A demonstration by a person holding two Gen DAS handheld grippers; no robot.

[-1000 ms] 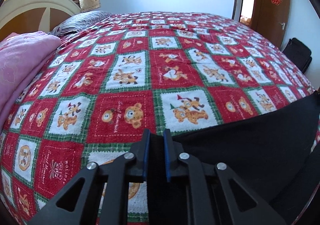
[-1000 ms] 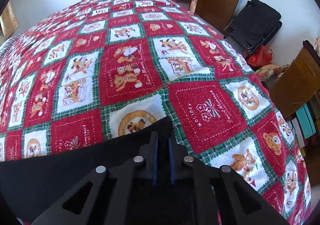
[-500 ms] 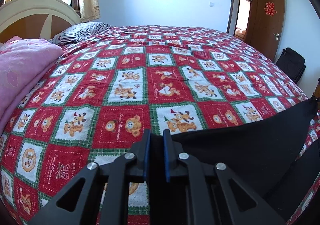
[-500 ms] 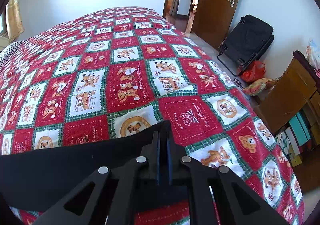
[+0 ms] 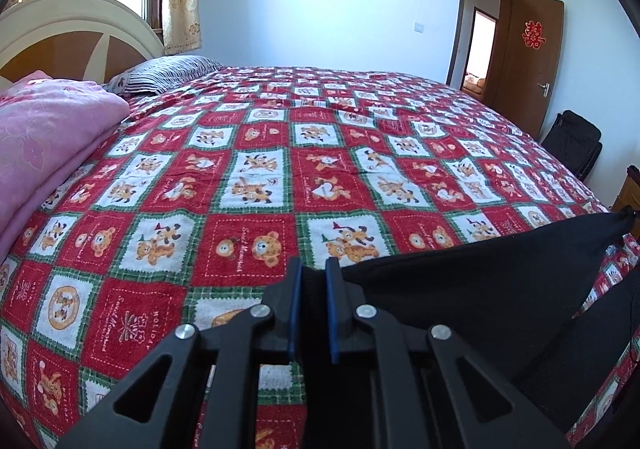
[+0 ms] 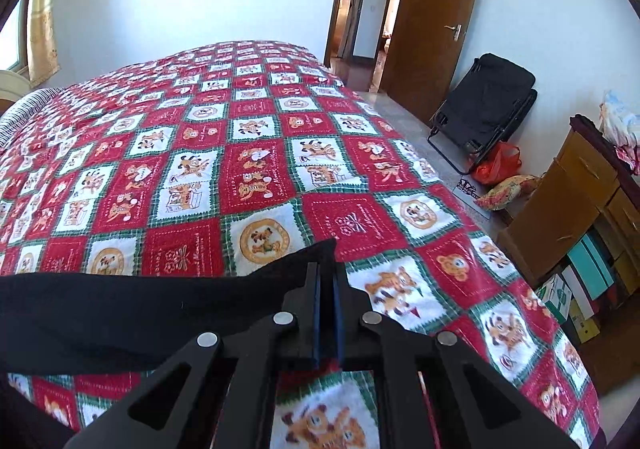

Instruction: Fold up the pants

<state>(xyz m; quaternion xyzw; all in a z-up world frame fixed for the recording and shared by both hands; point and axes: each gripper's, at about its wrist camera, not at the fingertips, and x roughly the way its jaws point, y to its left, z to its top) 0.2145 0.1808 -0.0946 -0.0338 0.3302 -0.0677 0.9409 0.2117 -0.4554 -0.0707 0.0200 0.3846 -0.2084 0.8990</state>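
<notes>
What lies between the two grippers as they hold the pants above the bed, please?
Only the black pants span it, stretched from the left gripper to the right gripper; each wrist view shows this edge running off toward the other side.

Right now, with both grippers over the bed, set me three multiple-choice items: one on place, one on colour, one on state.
1. Where does the pink blanket lie in the left wrist view?
A. left edge of the bed, beside the headboard
B. on the floor
C. on the folded chair

2. What colour are the pants?
A. grey
B. black
C. blue

3. How is the right gripper?
A. wide open
B. shut on the pants
C. holding a pillow

Answers:
1 A, it is piled by the headboard.
2 B, the cloth is plain black.
3 B, black cloth sits between its fingers.
</notes>
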